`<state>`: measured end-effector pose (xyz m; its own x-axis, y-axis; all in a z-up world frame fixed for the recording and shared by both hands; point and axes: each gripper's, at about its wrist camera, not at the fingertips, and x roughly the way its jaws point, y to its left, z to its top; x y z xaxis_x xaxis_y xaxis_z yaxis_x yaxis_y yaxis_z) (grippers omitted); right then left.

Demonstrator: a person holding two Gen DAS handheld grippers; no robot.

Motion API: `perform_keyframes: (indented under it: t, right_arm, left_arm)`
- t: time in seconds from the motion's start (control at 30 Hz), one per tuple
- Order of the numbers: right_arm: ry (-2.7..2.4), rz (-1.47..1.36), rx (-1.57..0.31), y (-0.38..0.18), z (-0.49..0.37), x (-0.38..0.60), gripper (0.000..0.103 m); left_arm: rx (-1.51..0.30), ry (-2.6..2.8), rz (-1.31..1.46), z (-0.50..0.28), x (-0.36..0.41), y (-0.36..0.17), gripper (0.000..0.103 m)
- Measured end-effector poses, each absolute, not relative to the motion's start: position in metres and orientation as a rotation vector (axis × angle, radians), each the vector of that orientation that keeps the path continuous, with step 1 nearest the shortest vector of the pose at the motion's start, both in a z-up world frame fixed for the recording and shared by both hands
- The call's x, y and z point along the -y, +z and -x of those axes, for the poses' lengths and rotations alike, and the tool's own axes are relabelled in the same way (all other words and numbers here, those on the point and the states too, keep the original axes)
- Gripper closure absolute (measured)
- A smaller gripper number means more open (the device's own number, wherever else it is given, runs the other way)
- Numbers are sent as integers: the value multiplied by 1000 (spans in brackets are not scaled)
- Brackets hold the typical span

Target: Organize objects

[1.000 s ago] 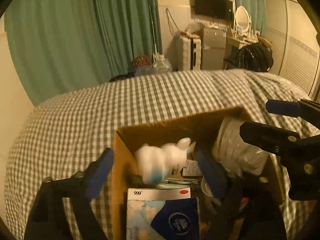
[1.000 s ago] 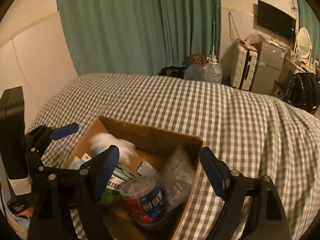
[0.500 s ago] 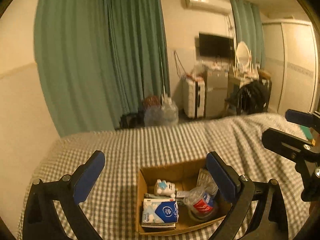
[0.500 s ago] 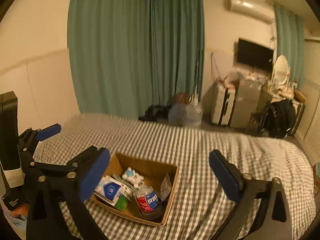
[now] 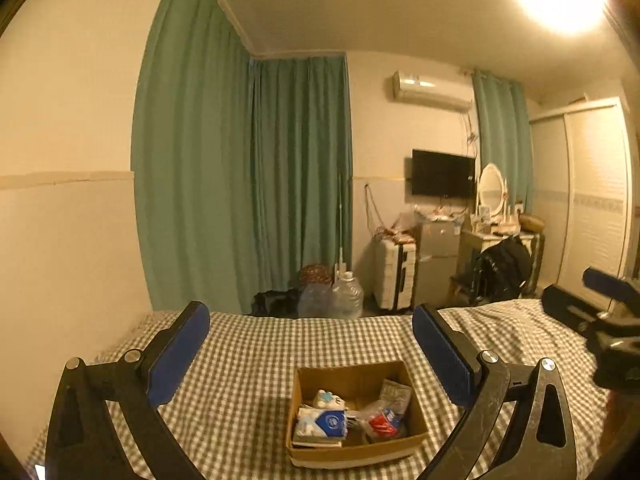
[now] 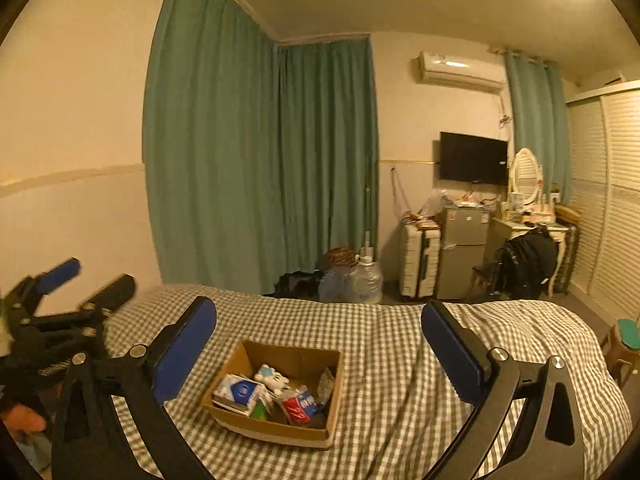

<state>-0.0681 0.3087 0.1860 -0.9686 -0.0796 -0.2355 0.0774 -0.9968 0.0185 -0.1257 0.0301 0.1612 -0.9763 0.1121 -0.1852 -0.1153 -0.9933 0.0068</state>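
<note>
- I see an open brown cardboard box point(image 5: 356, 380) sitting on the checked bed point(image 5: 248, 364).
- Inside it, at the left, lies a blue-and-white tissue pack point(image 5: 322, 424).
- A small white toy point(image 5: 328, 399) sits behind the pack.
- A red-labelled clear jar point(image 5: 383, 421) lies tilted at the right.

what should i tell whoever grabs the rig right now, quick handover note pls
Left gripper: open, empty, held high above the bed.
Right gripper: open, empty, also raised.
Cardboard box sits on the checked bed cover. Inside: white toy figure, blue tissue pack, red-labelled bottle, clear plastic bag.
Done: these items are in the box; nothing loose shows on the bed.
Left: nothing obvious; check outside the views for strays.
</note>
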Motion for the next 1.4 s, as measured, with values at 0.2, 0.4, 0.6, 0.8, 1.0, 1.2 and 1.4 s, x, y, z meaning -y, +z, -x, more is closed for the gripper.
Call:
perform_keyframes:
  t: [0.2,0.4,0.6,0.8,1.0,1.2,1.4]
  right_arm:
    - [-3034,-411,56,136,76,-312,0]
    - [-3031,-522,23,69,99,-311,0]
    - [-3000,-606,10,45,114,-309,0]
    - [-3005,-604,-4,42,112,-305,0]
    - [-3000,-608,-5,44,110,-303,0]
    - [-2998,-613,3,44,111,-301,0]
    - [-2994,-619,8,43,112,-300,0]
  left_arm:
    - [14,3045,297,112,-22,127,0]
    - [49,3061,416,124,-14,63,0]
    - [59,3079,538,136,-11,40,0]
    - [17,3074,536,130,-15,38,0]
    - [4,3071,545,130,-15,39,0]
    - [-2,3071,542,130,-15,40,0]
    - [-10,3065,557,131,-16,39,0]
